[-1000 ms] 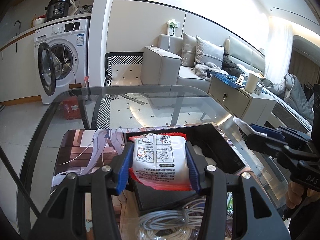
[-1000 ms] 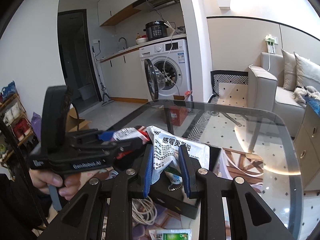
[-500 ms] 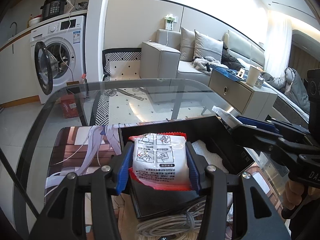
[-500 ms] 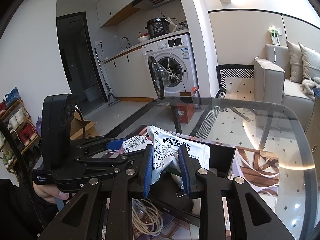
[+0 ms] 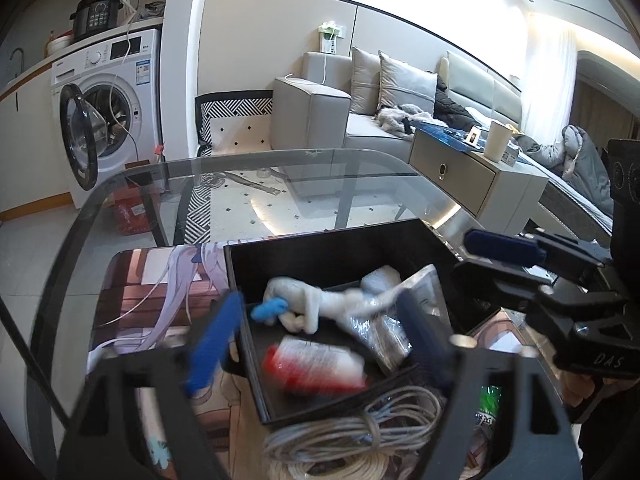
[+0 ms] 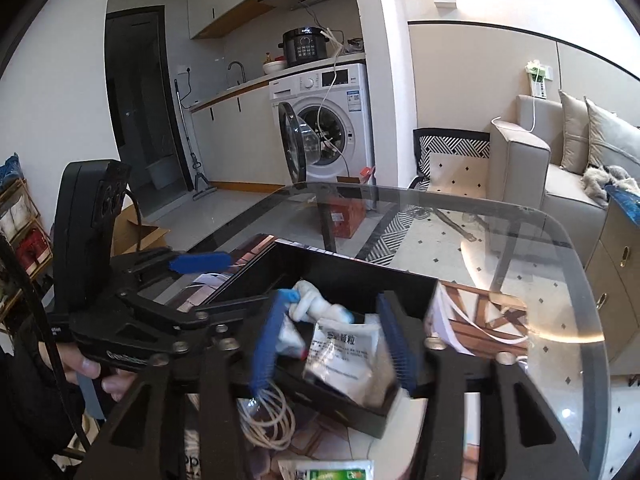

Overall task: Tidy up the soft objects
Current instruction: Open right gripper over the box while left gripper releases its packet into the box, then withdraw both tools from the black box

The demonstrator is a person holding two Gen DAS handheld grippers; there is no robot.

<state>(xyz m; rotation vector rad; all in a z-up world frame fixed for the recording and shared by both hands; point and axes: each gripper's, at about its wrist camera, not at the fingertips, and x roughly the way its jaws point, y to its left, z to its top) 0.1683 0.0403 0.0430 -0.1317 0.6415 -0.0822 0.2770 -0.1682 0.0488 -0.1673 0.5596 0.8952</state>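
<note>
A black box stands on the glass table. My left gripper is open above its near side, blurred. A white packet with red ends lies loose in the box below it. My right gripper is open over the box. A white medicine sachet lies in the box between its fingers, free of them. A white plush toy with blue tips lies further in the box. The right gripper also shows in the left wrist view, and the left gripper in the right wrist view.
A coil of grey and white cable lies in front of the box. A green sachet lies on the table near me. A printed mat lies under the box. The table's glass edge curves round the far side.
Both grippers have opened. The red-ended packet dropped from the left gripper into the box, and the white sachet dropped from the right gripper into the box.
</note>
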